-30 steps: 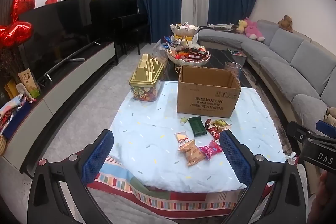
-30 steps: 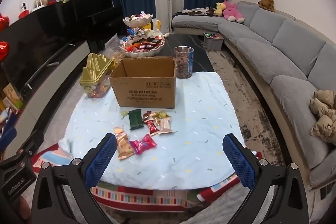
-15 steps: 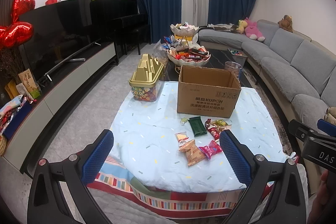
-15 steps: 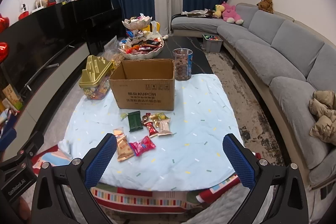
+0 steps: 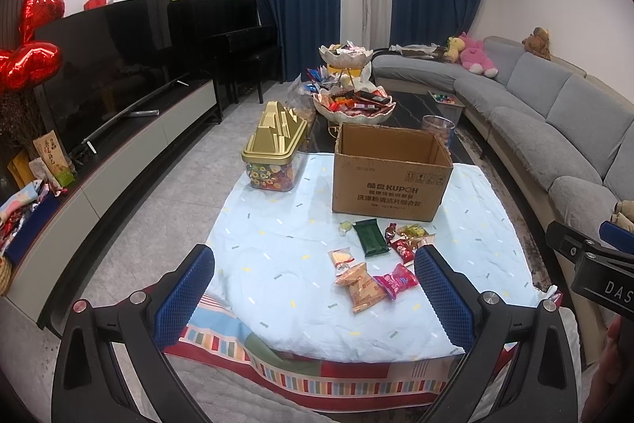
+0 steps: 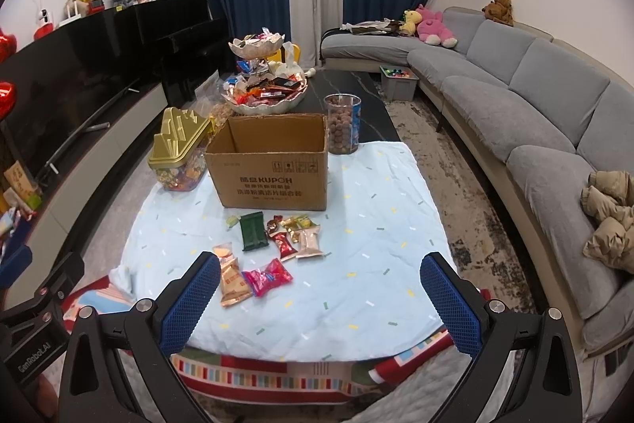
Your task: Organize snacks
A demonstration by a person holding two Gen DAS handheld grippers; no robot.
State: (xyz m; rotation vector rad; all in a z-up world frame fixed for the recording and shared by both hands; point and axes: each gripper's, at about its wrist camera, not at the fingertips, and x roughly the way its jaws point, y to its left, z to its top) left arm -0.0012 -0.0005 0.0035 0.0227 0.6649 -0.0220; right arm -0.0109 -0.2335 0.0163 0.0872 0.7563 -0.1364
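Observation:
Several snack packets lie on a light blue cloth (image 5: 277, 256) in front of an open, empty-looking cardboard box (image 5: 390, 171): a green packet (image 5: 369, 237), a pink packet (image 5: 396, 280), an orange packet (image 5: 358, 286) and small red and gold ones (image 5: 404, 238). The same show in the right wrist view: box (image 6: 273, 161), green packet (image 6: 252, 230), pink packet (image 6: 267, 276). My left gripper (image 5: 313, 298) is open and empty, short of the table. My right gripper (image 6: 319, 300) is open and empty, near the table's front edge.
A gold-lidded candy container (image 5: 275, 149) stands left of the box. A clear jar of snacks (image 6: 342, 123) stands behind it on the right. A tiered bowl of sweets (image 5: 352, 102) sits further back. A grey sofa (image 6: 535, 113) runs along the right, a TV cabinet (image 5: 119, 153) along the left.
Both grippers have moved slightly toward the table; the right view shows the snacks a little nearer. Nothing was grasped or moved.

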